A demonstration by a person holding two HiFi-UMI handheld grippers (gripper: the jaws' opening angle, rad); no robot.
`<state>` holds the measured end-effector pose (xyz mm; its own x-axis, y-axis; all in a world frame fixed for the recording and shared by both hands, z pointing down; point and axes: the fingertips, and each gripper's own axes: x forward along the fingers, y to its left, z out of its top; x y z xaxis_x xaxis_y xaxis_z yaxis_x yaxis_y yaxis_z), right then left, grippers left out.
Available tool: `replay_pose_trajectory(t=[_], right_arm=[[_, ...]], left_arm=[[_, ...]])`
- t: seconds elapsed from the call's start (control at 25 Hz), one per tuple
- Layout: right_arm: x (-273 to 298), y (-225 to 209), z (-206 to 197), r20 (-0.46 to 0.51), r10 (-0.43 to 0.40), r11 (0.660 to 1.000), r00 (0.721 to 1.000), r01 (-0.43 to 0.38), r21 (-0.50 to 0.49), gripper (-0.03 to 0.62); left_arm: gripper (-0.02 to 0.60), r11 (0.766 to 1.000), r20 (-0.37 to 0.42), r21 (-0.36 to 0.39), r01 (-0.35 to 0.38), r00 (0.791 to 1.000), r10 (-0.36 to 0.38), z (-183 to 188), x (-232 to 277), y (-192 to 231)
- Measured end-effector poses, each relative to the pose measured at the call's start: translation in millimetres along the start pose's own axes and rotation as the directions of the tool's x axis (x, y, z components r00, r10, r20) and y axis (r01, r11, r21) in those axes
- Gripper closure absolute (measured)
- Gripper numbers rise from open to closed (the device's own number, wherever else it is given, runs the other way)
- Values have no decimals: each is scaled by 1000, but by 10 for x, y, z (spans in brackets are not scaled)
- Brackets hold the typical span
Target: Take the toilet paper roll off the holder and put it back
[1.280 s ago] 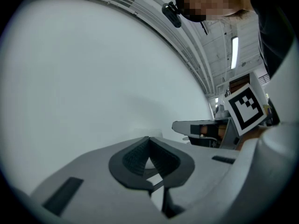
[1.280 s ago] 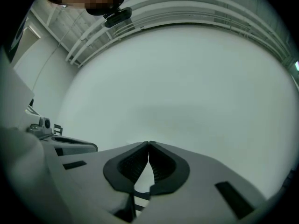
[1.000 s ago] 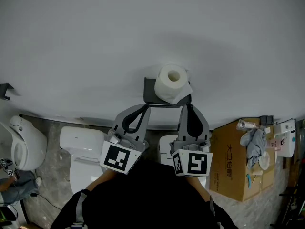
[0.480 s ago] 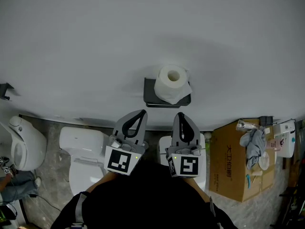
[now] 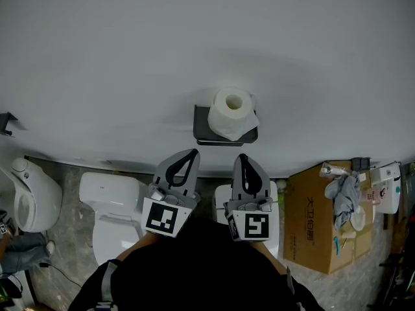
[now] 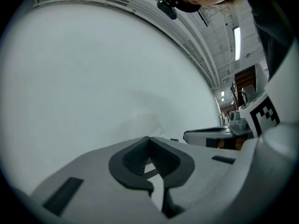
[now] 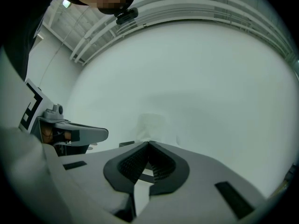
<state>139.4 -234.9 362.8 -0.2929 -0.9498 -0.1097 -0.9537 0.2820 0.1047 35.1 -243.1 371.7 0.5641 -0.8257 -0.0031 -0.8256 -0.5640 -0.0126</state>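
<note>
Left gripper (image 5: 192, 153) and right gripper (image 5: 242, 156) jaws pressed together, empty; going in unopened could knock toilet paper roll (image 5: 232, 109) off holder (image 5: 201, 130).

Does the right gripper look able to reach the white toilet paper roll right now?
Probably yes: nothing stands between the right gripper and the white toilet paper roll, but its fingers are shut and must open.

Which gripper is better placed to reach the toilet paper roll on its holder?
Probably the right gripper: its tip lies nearly in line with the toilet paper roll, while the left gripper is offset sideways. Both are shut and empty.
</note>
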Motion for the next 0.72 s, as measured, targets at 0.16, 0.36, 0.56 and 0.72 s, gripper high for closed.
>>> replay_pose_trajectory(t=[0.16,0.36,0.56,0.72], right_arm=[[-15,-23,-30,-18,-7,1000,1000,7,12,571],[-8,-37,-13,-12,4,1000,1000,-4,-10,571],[-5,-51,-14,-14,6,1000,1000,-6,-8,571],[9,-51,29,-4,0,1000,1000,0,-5,571]], left_arm=[[575,1000,-1,1,-1,1000,1,-3,11,-3],[575,1000,0,1,1,1000,-1,-4,29,-12],[575,1000,2,0,5,1000,-5,0,50,-21],[575,1000,3,-5,12,1000,-12,0,67,-36]])
